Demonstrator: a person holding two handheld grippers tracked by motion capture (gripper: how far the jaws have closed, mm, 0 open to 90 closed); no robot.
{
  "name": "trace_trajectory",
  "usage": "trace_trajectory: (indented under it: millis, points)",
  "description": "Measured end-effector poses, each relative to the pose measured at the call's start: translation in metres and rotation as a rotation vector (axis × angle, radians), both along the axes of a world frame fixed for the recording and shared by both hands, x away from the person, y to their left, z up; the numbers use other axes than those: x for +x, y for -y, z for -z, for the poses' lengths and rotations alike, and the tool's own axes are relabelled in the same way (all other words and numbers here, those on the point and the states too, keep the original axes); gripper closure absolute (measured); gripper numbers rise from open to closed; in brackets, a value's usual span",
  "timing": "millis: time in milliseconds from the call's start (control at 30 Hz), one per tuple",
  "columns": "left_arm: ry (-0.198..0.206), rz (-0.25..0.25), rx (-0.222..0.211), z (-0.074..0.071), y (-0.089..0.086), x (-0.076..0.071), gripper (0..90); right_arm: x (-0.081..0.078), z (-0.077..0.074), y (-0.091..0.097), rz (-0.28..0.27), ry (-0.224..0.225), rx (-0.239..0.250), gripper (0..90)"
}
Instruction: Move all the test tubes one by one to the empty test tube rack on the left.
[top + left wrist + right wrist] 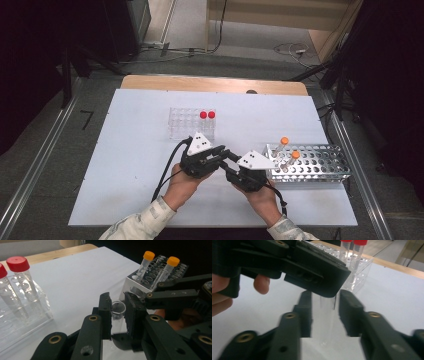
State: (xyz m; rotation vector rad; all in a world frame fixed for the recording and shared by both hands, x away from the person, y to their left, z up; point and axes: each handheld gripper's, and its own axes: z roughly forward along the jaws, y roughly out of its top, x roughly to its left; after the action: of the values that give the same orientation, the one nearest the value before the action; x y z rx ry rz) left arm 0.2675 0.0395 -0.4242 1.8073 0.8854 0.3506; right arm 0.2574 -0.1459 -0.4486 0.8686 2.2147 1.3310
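Note:
A clear uncapped tube stands upright between the pads of my left gripper, which is shut on it near its mouth. My right gripper has its jaws on either side of the same tube, lower down, with small gaps showing at both pads, so it is open. In the high view the left gripper and right gripper meet tip to tip just above the white table, left of the metal rack. One finger of the left gripper crosses above the right jaws.
A clear rack with two red-capped tubes stands behind the grippers. The metal rack holds two orange-capped tubes at its left end. The white board lies on a wooden table; dark stands flank it.

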Motion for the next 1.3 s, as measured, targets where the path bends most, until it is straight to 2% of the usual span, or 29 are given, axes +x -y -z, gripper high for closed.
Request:
trace_trajectory:
  millis: [200, 567, 1033, 1300]
  points:
    - [0.000, -0.029, -0.010, -0.001, -0.008, 0.005, 77.0, -0.005, -0.008, 0.012, -0.008, -0.003, 0.016, 43.3]
    - [0.004, -0.082, -0.037, -0.007, -0.023, 0.015, 76.9, -0.024, -0.018, 0.044, -0.021, -0.007, 0.022, 36.4]
    - [0.011, -0.120, -0.054, -0.016, -0.038, 0.023, 76.9, -0.039, -0.015, 0.088, 0.050, -0.054, 0.036, 25.2]
    - [0.023, -0.165, -0.038, -0.025, -0.052, 0.031, 76.9, -0.046, -0.013, 0.107, 0.097, -0.073, 0.042, 19.5]
